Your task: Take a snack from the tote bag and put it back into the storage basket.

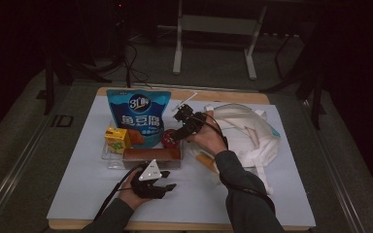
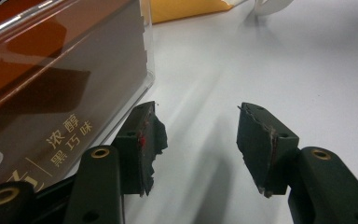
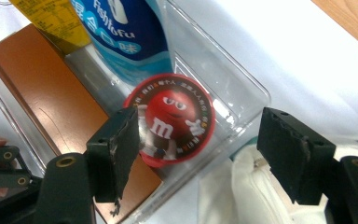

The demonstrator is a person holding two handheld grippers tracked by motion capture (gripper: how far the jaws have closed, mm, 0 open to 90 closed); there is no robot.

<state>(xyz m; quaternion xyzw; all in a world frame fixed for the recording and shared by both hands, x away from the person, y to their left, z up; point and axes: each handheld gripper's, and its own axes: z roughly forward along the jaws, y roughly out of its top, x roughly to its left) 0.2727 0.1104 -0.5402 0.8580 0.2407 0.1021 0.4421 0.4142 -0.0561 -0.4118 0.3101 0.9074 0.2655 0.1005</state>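
A clear plastic bin (image 1: 108, 156) stands on the white mat. It holds a blue snack bag (image 1: 137, 114), a yellow juice box (image 1: 117, 139), a long brown chocolate box (image 1: 150, 155) and a round red M&M tub (image 1: 169, 138). My right gripper (image 1: 176, 130) hovers over the tub. In the right gripper view its jaws (image 3: 198, 114) stand wide open, with the red tub (image 3: 175, 121) lying in the bin's corner beyond them, untouched by the pads. My left gripper (image 1: 170, 180) rests low by the bin's front. It is open (image 2: 196, 116) over bare mat, beside the brown box (image 2: 51, 93).
A white cloth bag (image 1: 247, 133) lies right of the bin, close under the right hand. A small yellow-orange item (image 1: 206, 159) sits on the mat between bin and bag. The wooden table edge (image 1: 184, 92) runs behind the mat. Dark floor and a metal frame lie beyond.
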